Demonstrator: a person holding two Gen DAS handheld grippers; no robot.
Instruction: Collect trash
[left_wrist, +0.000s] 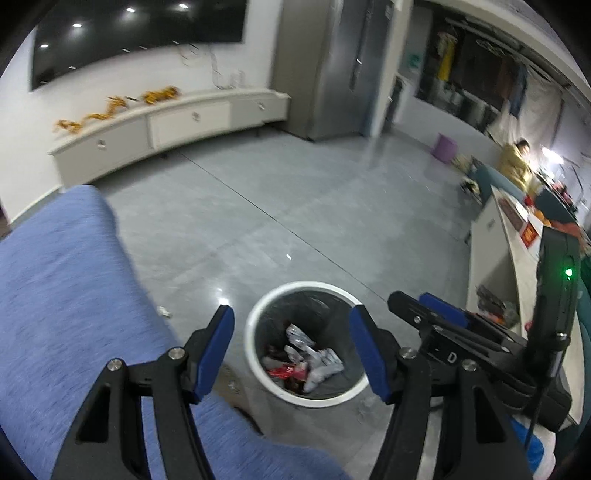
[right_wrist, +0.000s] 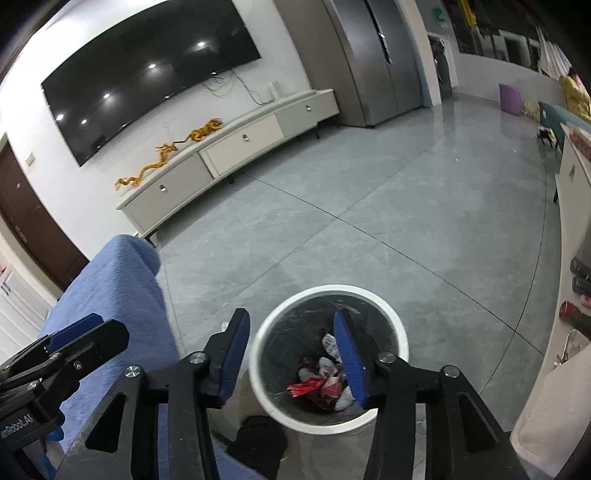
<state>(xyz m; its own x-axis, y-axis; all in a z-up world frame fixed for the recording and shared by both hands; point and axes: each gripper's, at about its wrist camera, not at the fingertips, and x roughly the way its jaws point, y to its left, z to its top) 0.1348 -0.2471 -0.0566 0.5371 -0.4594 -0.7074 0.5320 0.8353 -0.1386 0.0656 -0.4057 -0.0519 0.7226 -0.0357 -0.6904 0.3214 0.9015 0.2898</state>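
Note:
A white-rimmed bin (left_wrist: 255, 325) with a dark liner stands on the grey floor; it also shows in the right wrist view (right_wrist: 397, 332). Crumpled white and red wrappers (left_wrist: 306, 362) lie at its bottom, and show in the right wrist view (right_wrist: 319, 384) too. My left gripper (left_wrist: 291, 328) is open and empty above the bin. My right gripper (right_wrist: 291, 334) is open and empty above the bin. The right gripper shows at the right of the left wrist view (left_wrist: 436, 314). The left gripper shows at the left of the right wrist view (right_wrist: 85, 336).
A blue sofa (left_wrist: 62, 295) is at the left, close to the bin. A small white scrap (left_wrist: 164, 312) lies on the floor beside it. A white table (left_wrist: 517, 258) with items stands at the right. A TV cabinet (left_wrist: 166, 125) lines the far wall.

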